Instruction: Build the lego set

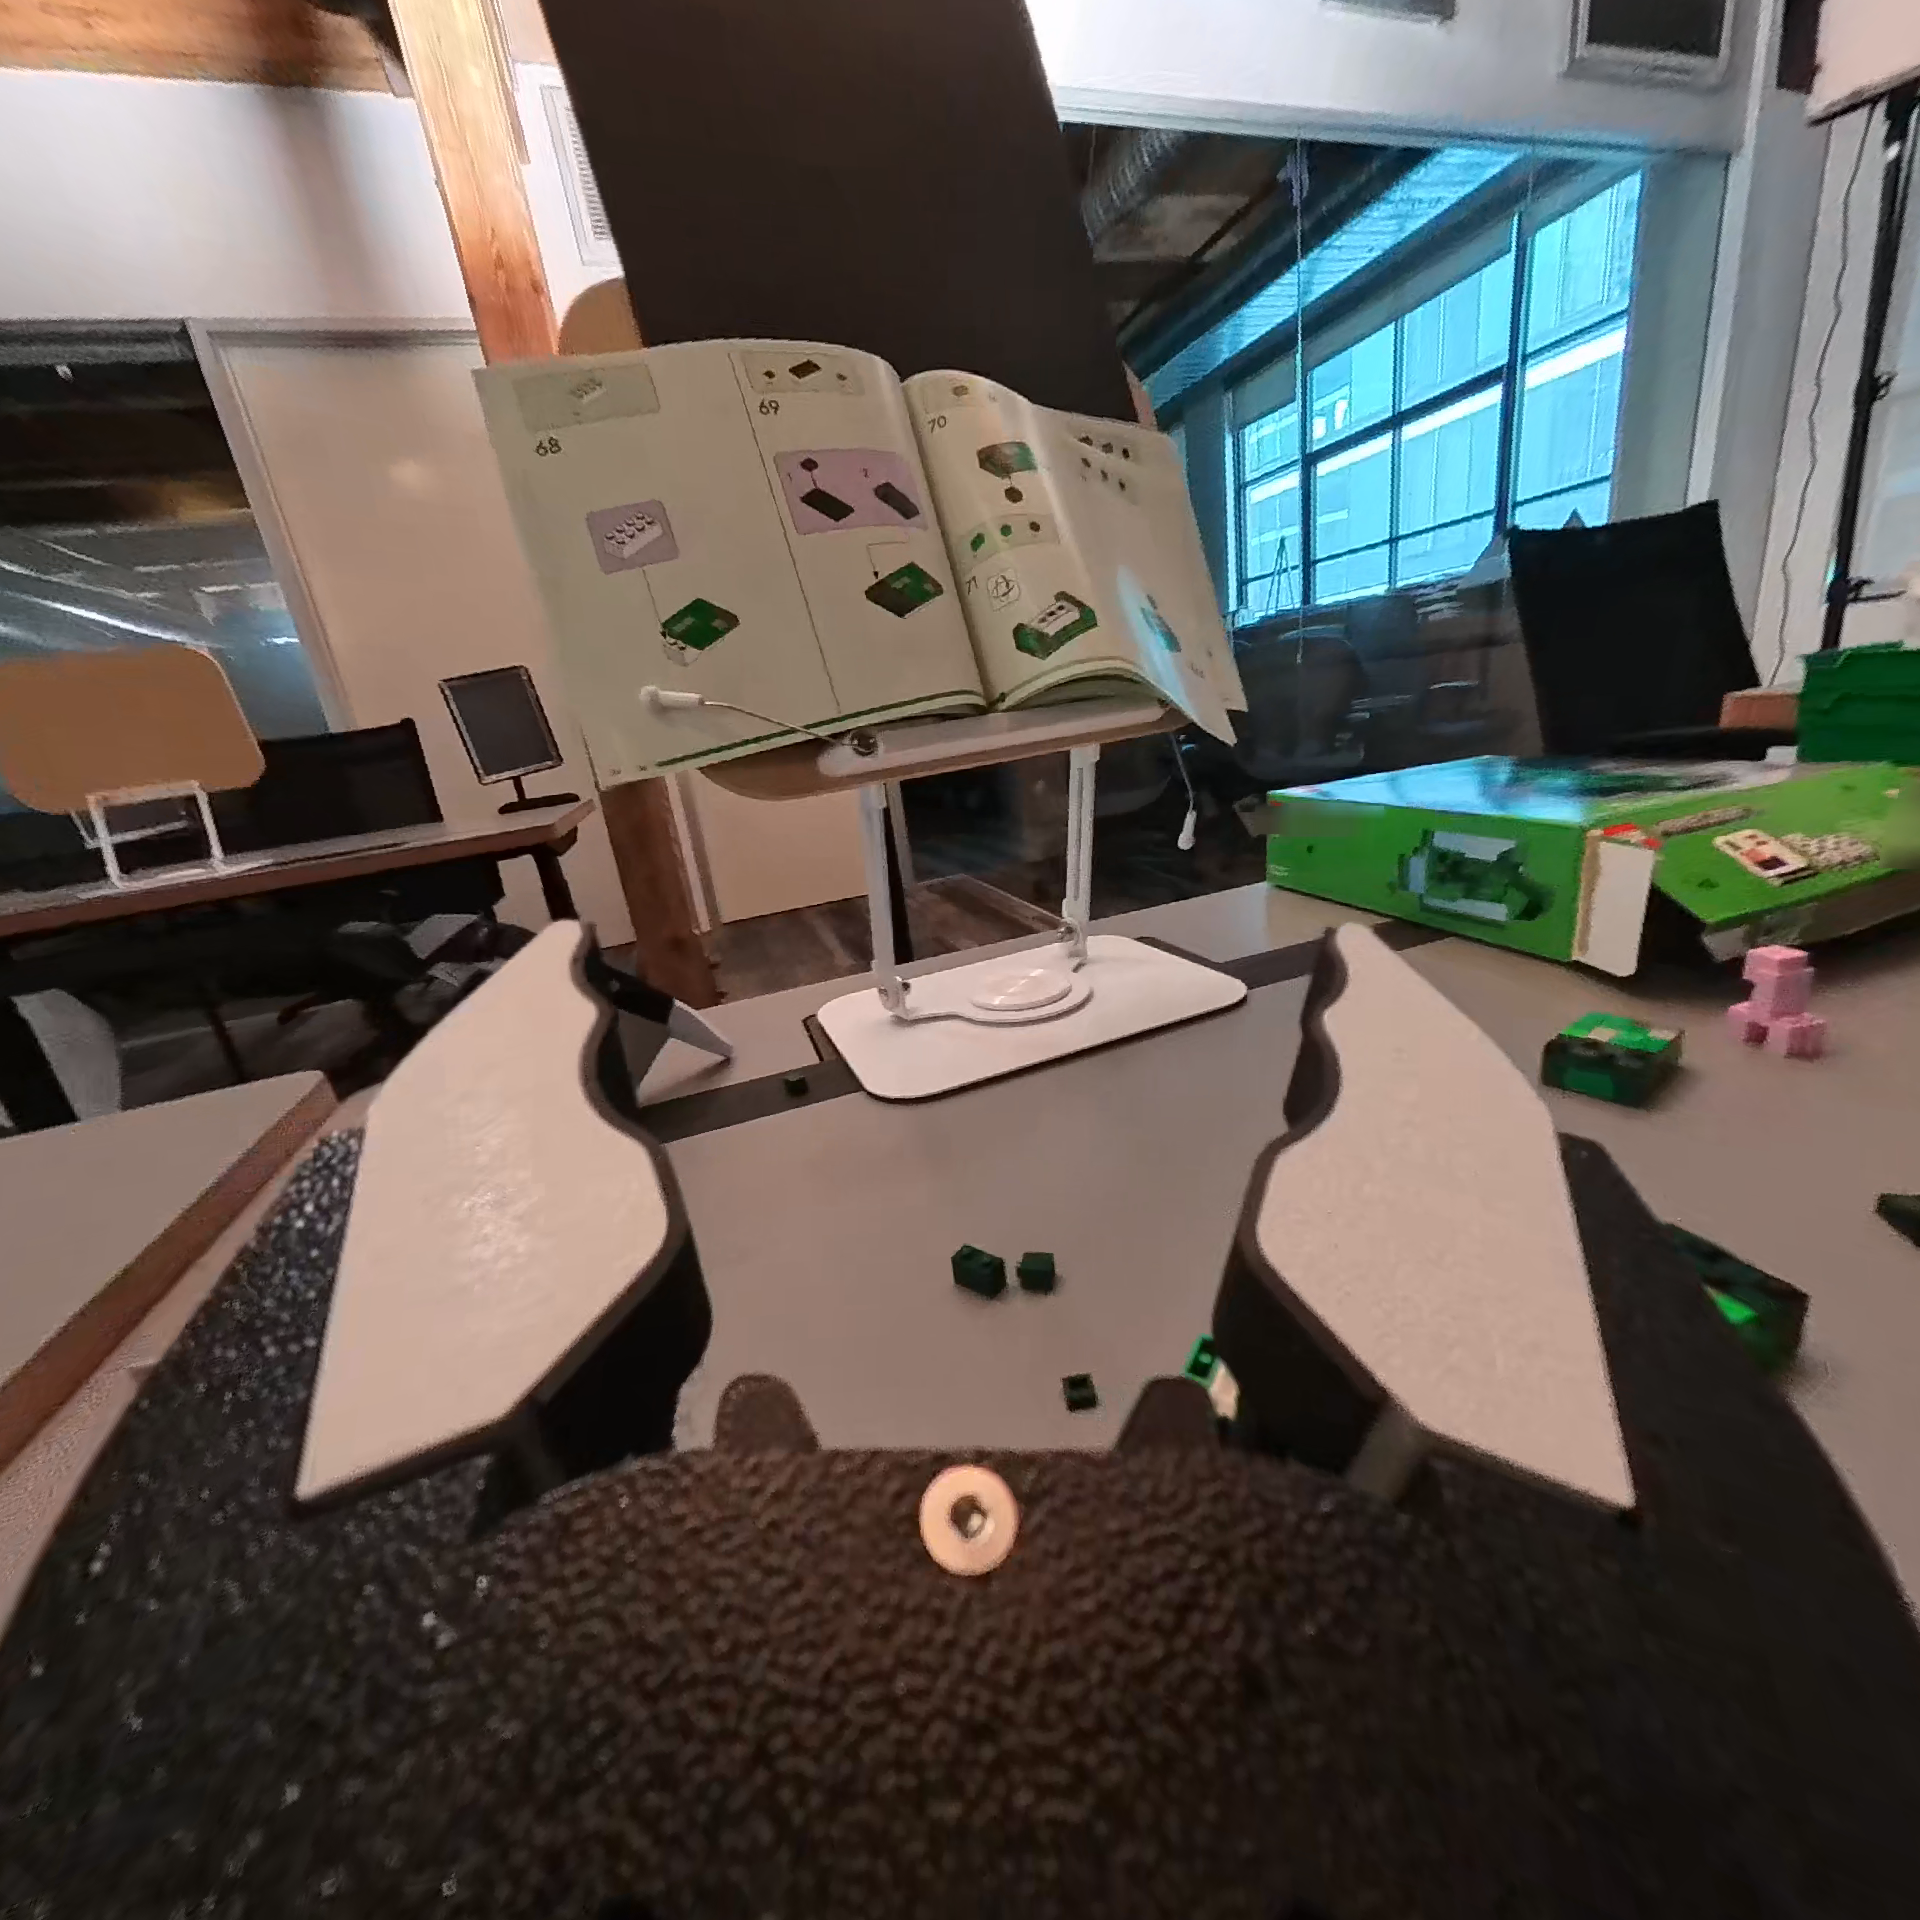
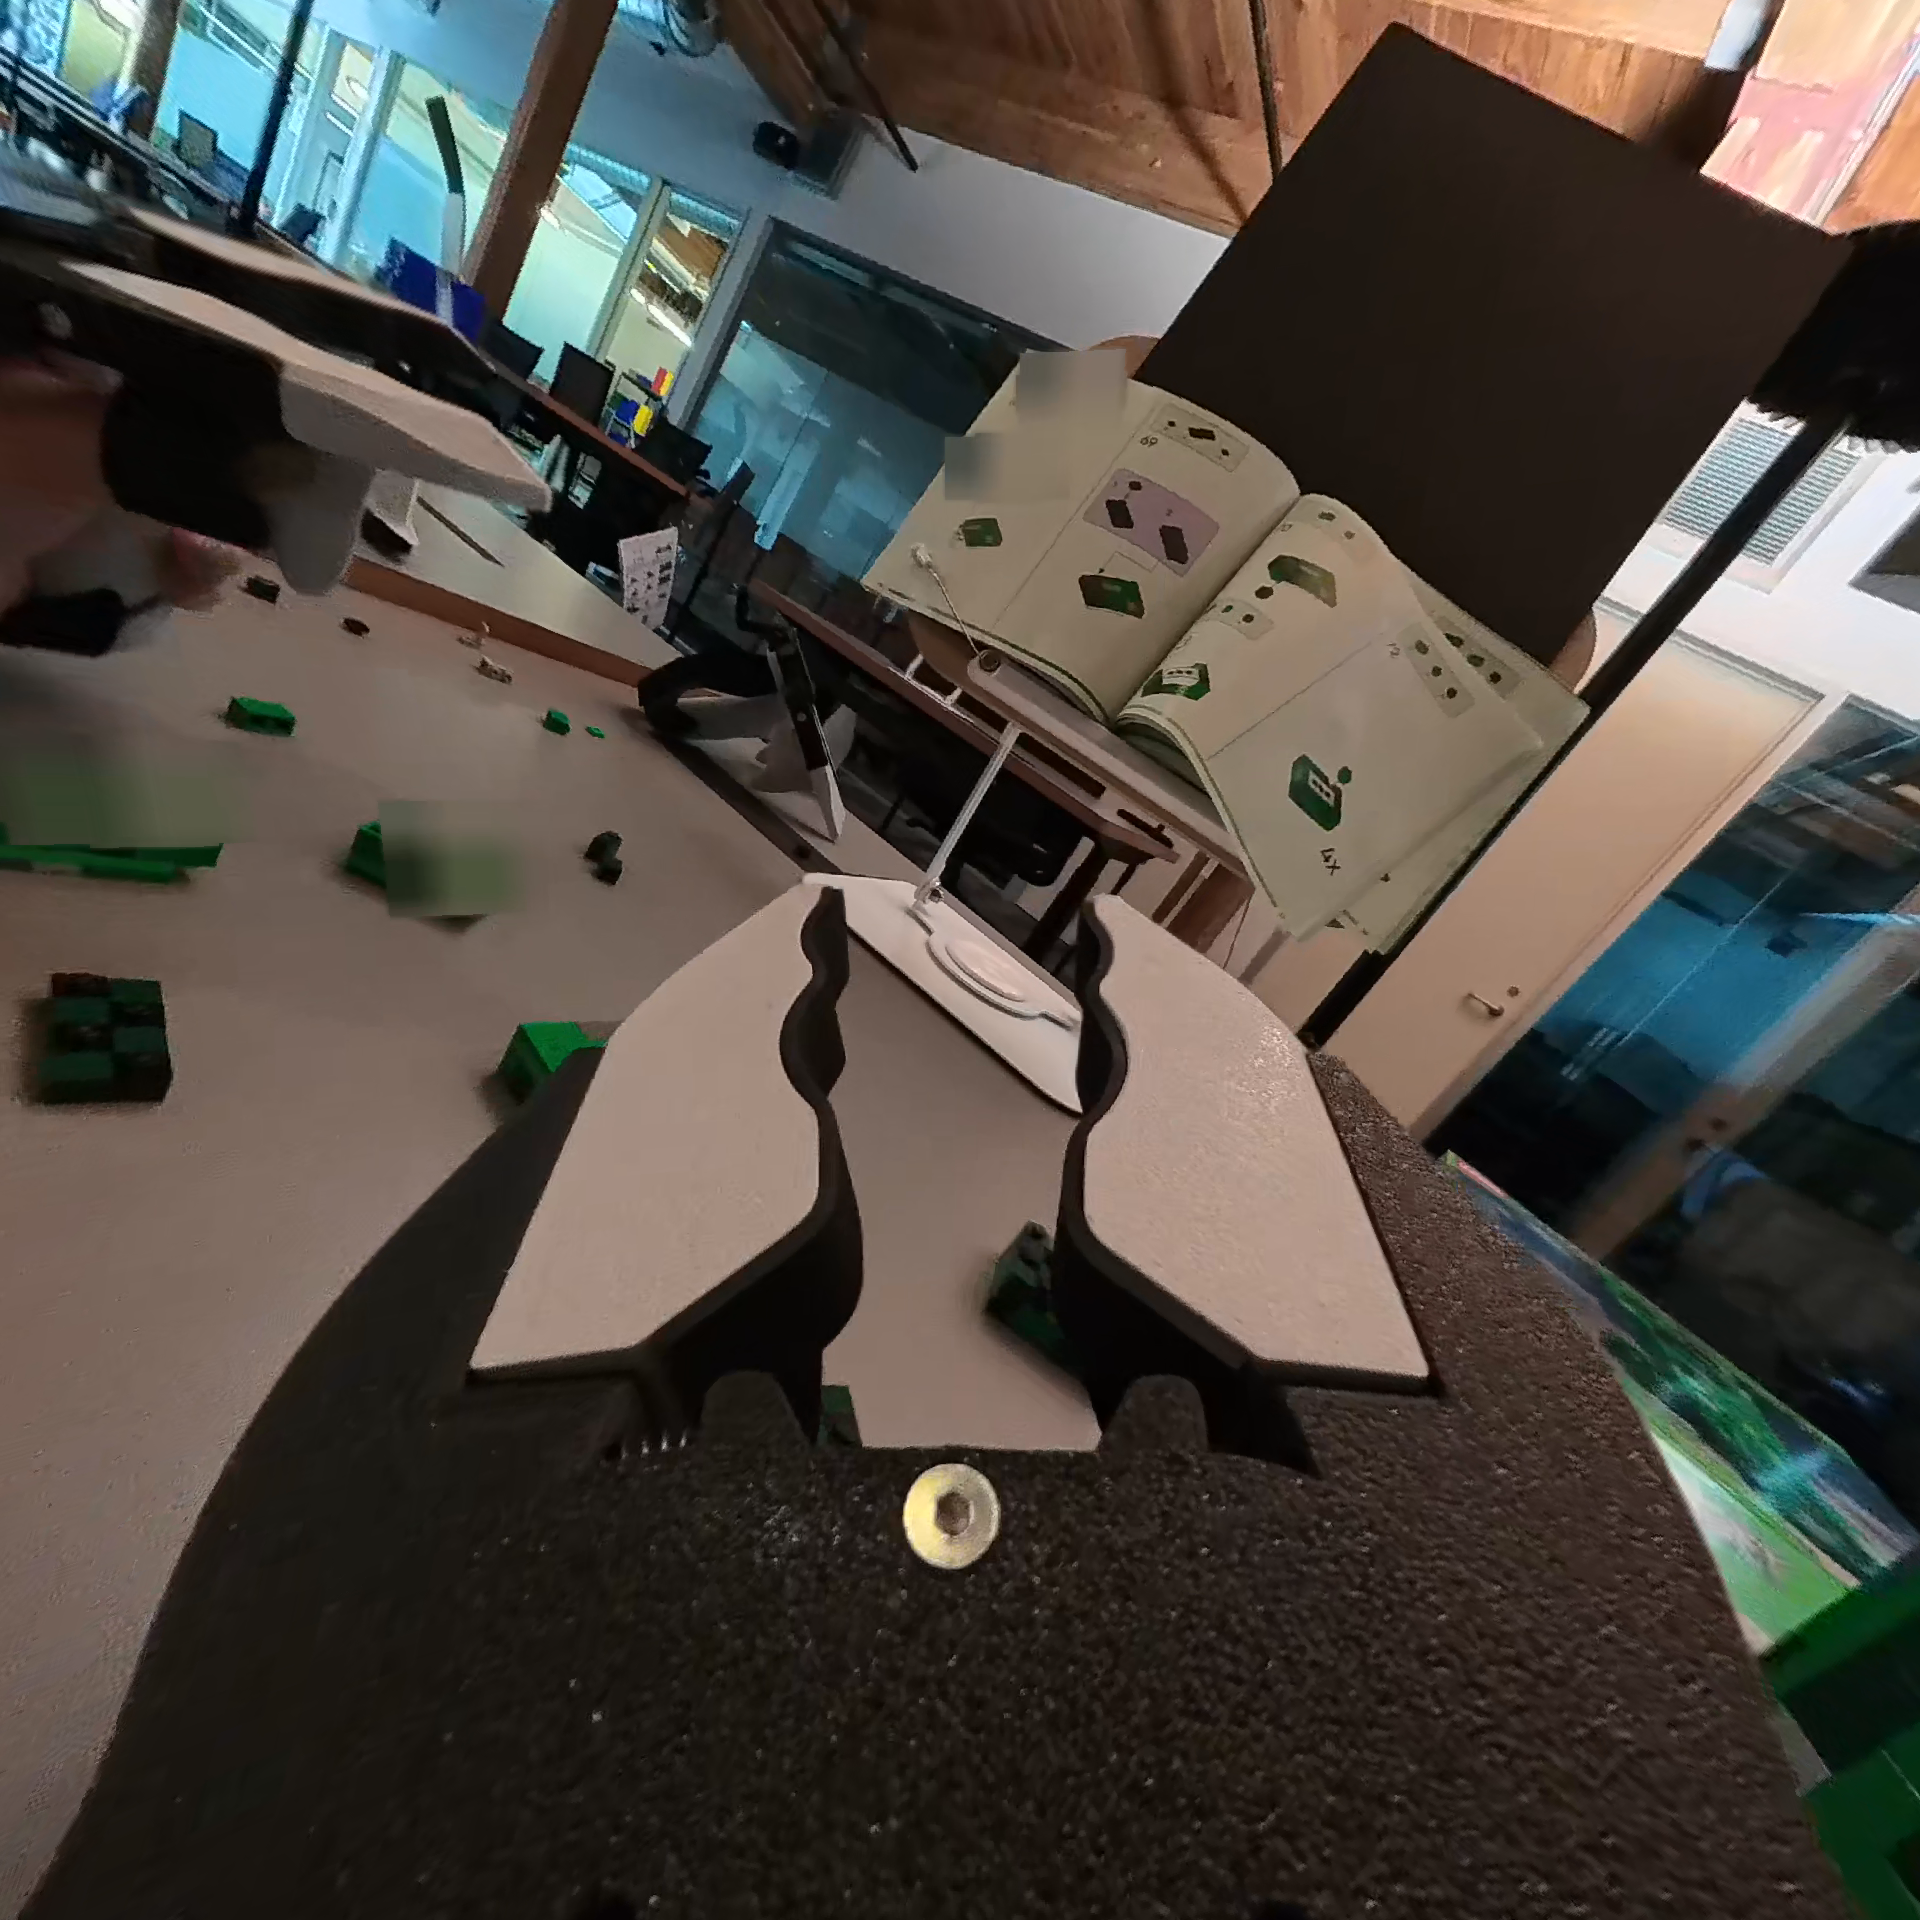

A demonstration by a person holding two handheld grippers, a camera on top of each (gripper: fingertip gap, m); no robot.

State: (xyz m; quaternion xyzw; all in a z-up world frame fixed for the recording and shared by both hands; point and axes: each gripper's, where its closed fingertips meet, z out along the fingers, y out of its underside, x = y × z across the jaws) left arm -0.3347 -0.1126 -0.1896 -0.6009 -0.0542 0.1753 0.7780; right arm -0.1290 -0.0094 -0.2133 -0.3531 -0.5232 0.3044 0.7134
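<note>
My left gripper (image 1: 961,987) is wide open and empty above the grey table (image 1: 935,1164). Two small dark green bricks (image 1: 1006,1270) lie on the table between its fingers, with a smaller one (image 1: 1081,1390) nearer the palm. A green and white piece (image 1: 1210,1369) peeks out by the right finger. My right gripper (image 2: 956,935) is open and tilted, low over the table. A dark green brick (image 2: 1023,1283) lies against the inside of its right finger, not clamped. A bright green brick (image 2: 540,1049) lies left of its left finger.
An open instruction book (image 1: 831,540) rests on a white stand (image 1: 1029,997) at the table's far side. A green set box (image 1: 1507,852), a pink figure (image 1: 1777,1003) and a green block assembly (image 1: 1610,1055) sit to the right. Loose green bricks (image 2: 260,715) and a dark assembly (image 2: 104,1039) lie left.
</note>
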